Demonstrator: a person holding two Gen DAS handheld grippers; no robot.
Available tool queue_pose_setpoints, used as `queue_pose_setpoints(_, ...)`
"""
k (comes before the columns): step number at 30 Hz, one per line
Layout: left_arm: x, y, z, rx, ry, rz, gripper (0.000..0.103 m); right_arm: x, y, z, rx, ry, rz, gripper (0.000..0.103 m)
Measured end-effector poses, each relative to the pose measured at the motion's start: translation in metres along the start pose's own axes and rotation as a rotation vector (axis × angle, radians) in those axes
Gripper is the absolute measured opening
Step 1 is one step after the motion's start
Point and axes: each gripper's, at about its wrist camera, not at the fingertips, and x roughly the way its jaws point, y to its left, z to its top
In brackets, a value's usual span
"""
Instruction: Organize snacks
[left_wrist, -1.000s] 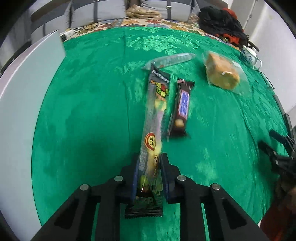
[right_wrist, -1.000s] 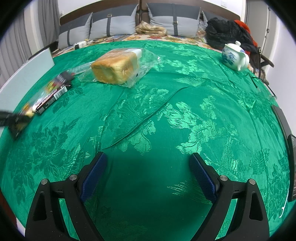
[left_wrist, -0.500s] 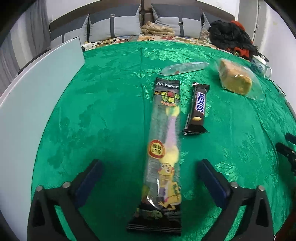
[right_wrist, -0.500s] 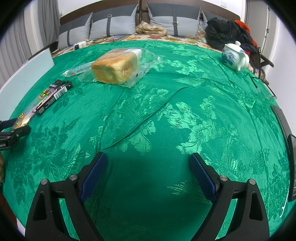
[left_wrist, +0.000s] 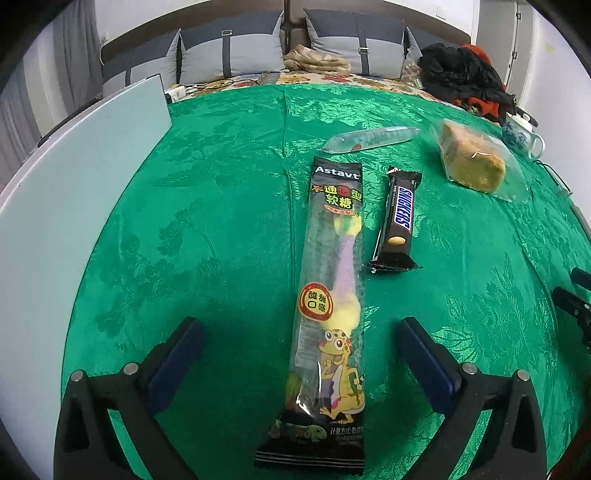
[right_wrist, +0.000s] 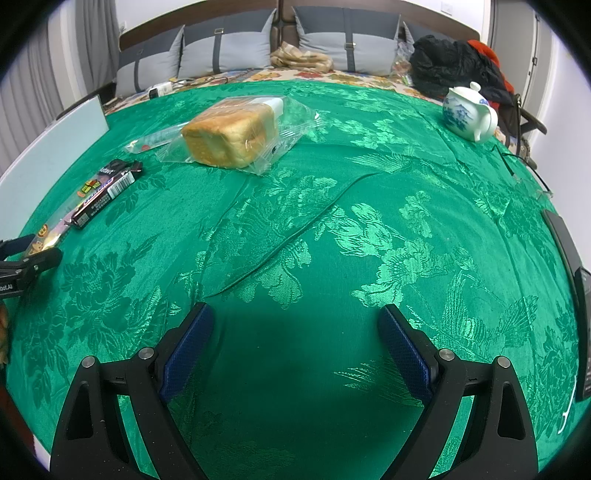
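Freshly released, the gummy candy pack (left_wrist: 328, 295) lies beside the Snickers bar (left_wrist: 399, 218) between the left gripper (left_wrist: 299, 350)'s wide-open, empty jaws, 1 snack placed

"Astavt" on candy pack (left_wrist: 332, 280); "SNICKERS" on bar (left_wrist: 399, 221).

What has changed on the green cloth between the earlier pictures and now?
The left gripper has let go of the long gummy candy pack: its jaws have just been opening, and the pack lies flat between them beside the Snickers bar. The right gripper, the bread and the teapot stayed as they were.
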Motion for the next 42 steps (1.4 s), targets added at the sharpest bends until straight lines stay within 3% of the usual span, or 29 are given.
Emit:
queue_pose_setpoints(32,0.001,0.001,0.000,-0.001,0.000,-0.001,0.103,0.001,0.000,0.000,0.000,-0.001,0.000,0.094)
queue_pose_setpoints(42,0.001,0.011,0.000,-0.076,-0.004,0.046,0.103,0.001,0.000,0.000,0.000,-0.001,0.000,0.094)
